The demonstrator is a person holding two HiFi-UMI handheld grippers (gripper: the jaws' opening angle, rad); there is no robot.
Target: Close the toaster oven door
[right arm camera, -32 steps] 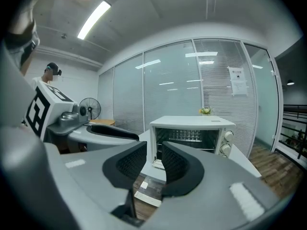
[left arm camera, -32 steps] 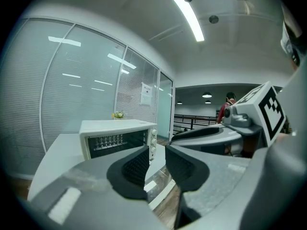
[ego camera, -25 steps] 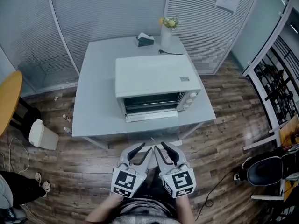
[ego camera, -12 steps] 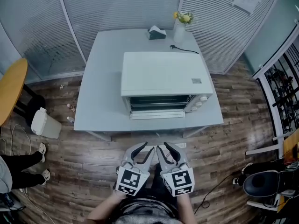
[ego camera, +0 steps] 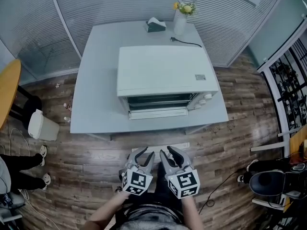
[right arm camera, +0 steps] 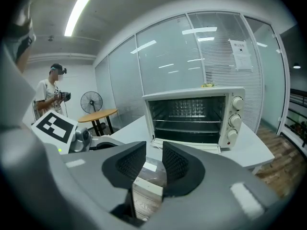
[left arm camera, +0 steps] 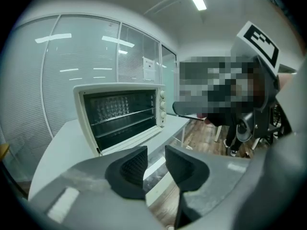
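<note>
Right now you hold both tools low and close to your body, side by side over the wooden floor, with your forearms coming in from the bottom of the head view. Your left hand-held gripper points forward and slightly down toward the table, its marker cube facing back at you. Its jaws stand apart with nothing between them. Your right hand-held gripper sits just beside it in the same pose. Its jaws have just been opening, and they too stand apart around empty space.

Both tools are well apart from the table's near edge. The white toaster oven stands on the table ahead of you, its front toward you and its knobs on the right. The toaster oven door is folded down and lies open at the lower front, so the dark cavity and wire racks show. Neither tool touches it.
</note>
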